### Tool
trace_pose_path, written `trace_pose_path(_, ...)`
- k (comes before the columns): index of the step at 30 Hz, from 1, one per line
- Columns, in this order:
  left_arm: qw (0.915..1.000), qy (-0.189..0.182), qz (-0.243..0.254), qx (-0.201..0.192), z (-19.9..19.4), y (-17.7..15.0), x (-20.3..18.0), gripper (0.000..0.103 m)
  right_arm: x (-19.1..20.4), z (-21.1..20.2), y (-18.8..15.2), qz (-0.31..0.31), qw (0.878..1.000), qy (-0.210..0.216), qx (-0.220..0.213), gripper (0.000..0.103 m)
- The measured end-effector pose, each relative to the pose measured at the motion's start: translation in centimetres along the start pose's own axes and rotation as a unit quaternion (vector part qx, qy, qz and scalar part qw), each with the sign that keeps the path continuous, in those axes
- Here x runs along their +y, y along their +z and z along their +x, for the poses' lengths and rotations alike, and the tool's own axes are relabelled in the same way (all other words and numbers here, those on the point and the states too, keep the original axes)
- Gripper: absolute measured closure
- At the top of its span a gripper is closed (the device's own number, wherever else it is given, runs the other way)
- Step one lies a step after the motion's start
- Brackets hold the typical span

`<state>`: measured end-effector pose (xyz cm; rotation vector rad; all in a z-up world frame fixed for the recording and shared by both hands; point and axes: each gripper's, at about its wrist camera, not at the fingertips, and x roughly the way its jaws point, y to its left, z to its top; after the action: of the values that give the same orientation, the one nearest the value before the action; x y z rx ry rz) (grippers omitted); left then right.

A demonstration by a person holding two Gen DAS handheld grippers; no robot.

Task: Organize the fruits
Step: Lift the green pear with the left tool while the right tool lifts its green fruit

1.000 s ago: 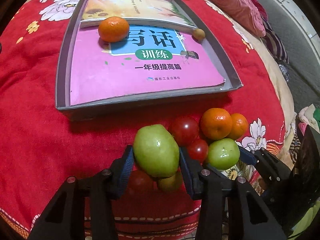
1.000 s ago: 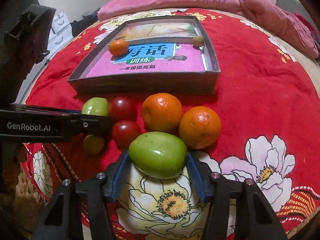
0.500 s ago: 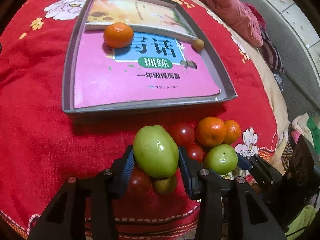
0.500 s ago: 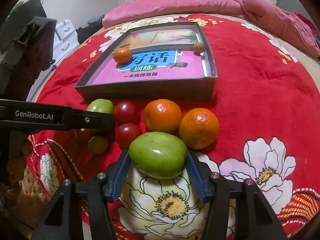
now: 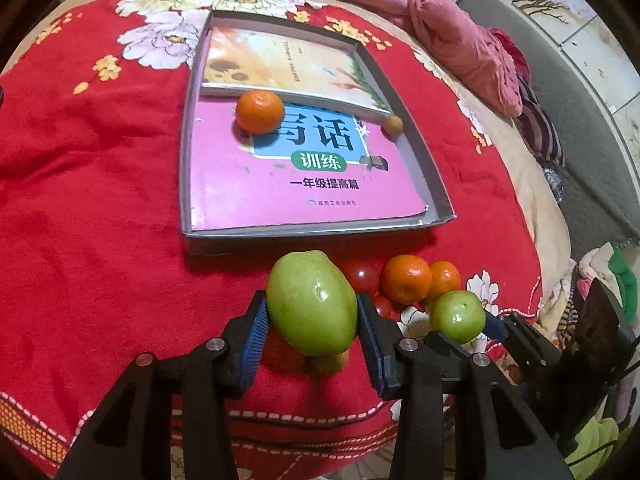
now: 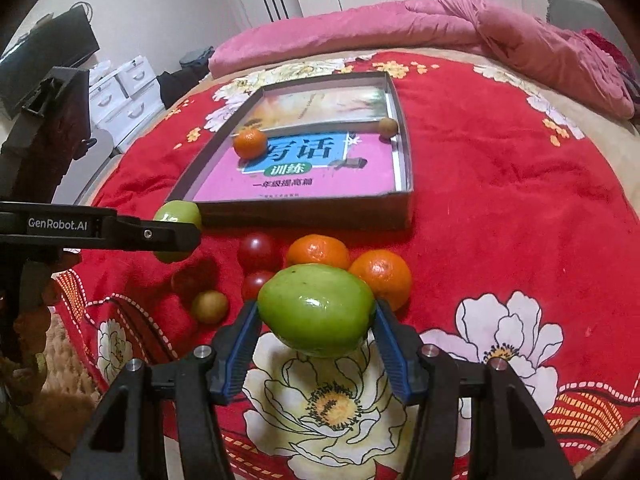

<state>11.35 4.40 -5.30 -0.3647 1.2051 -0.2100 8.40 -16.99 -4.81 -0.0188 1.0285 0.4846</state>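
Jaws of the left gripper (image 5: 312, 320) are closed snugly on a large green fruit (image 5: 311, 302), which hangs clear above the red bedspread (image 5: 100, 208), just short of the near wall of the grey box (image 5: 404, 112). In that left view the box, lined with two books, holds only one orange (image 5: 260, 112) and a small brown fruit (image 5: 393, 124) against its right wall. On the bedspread behind the held fruit sit two more oranges (image 5: 406, 279), a cherry tomato (image 5: 362, 276), and part of a red fruit and a small one mostly hidden under the jaws. To the right, a smaller green fruit (image 5: 458, 316) sits in the other gripper's grip.

From the right wrist, the right gripper (image 6: 316, 328) has its jaws pressed on both sides of the second green fruit (image 6: 316, 309), lifted over the flower print. Beyond it lie two oranges (image 6: 318, 251), two tomatoes (image 6: 259, 249), a small brown fruit (image 6: 209, 307), and what looks like a dark red fruit in shadow beside it, hard to make out. The left gripper's fruit shows at the box's near left corner.

So the job seems early: two pieces are in the box, two are in hand and not yet placed, and roughly six or seven remain on the bed.
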Motion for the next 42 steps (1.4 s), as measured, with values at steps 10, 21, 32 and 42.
trace_pose_path(10,0.9998,0.005,0.003,-0.017,-2.0,-0.9,0.0,0.059,1.0,-0.6,0.1,-0.024,1.0,0.003,-0.016,0.047)
trace_pose_path(21,0.9997,0.003,0.01,-0.021,-2.2,-1.1,-1.0,0.059,1.2,-1.5,0.8,-0.029,0.999,0.004,-0.033,0.047)
trace_pose_path(32,0.9996,0.008,0.011,-0.025,-2.5,-0.8,-1.6,0.059,2.1,-2.4,2.0,-0.046,0.998,0.016,-0.046,0.047)
trace_pose_path(42,0.9988,0.005,0.011,-0.046,-4.1,-0.3,-1.9,0.059,2.6,-3.9,3.4,-0.065,0.995,0.011,-0.07,0.047)
